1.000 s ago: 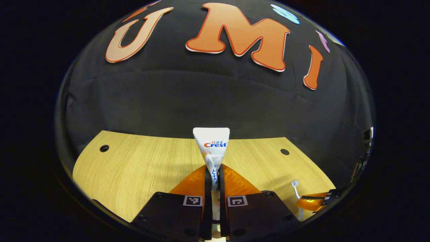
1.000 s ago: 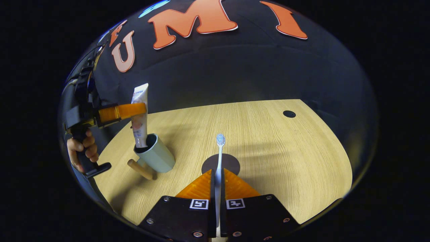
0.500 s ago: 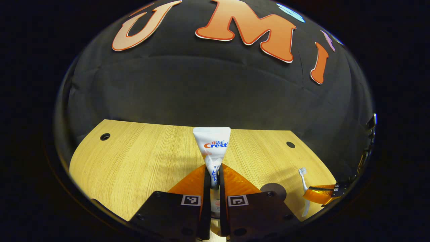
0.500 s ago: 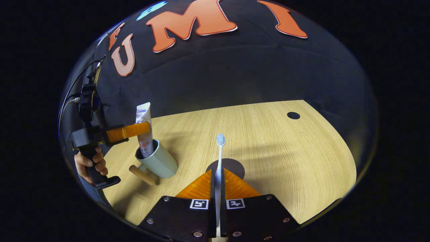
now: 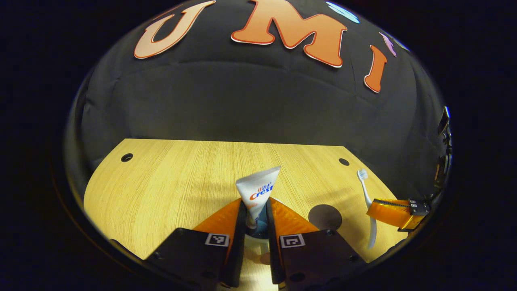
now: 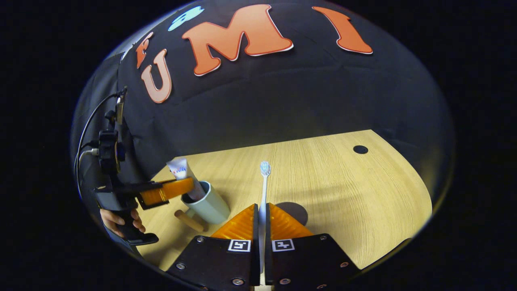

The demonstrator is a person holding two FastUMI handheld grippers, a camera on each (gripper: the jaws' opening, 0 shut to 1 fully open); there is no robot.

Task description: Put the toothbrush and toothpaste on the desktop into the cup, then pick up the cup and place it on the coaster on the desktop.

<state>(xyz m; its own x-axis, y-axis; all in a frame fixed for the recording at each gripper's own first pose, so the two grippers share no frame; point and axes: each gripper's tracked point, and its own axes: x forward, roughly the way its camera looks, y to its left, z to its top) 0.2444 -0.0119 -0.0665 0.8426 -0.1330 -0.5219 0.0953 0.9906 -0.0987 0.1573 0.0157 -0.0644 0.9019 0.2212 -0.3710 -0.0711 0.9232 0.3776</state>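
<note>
Toothpaste [image 5: 258,190] dropped lower into one cup [image 6: 208,206], one toothbrush [image 6: 263,190] held

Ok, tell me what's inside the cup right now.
The toothpaste stands tilted in the cup, its flat crimped end sticking out above the rim. Its lower end and the cup's bottom are hidden by the wall. The toothbrush is outside, in the right gripper.
</note>
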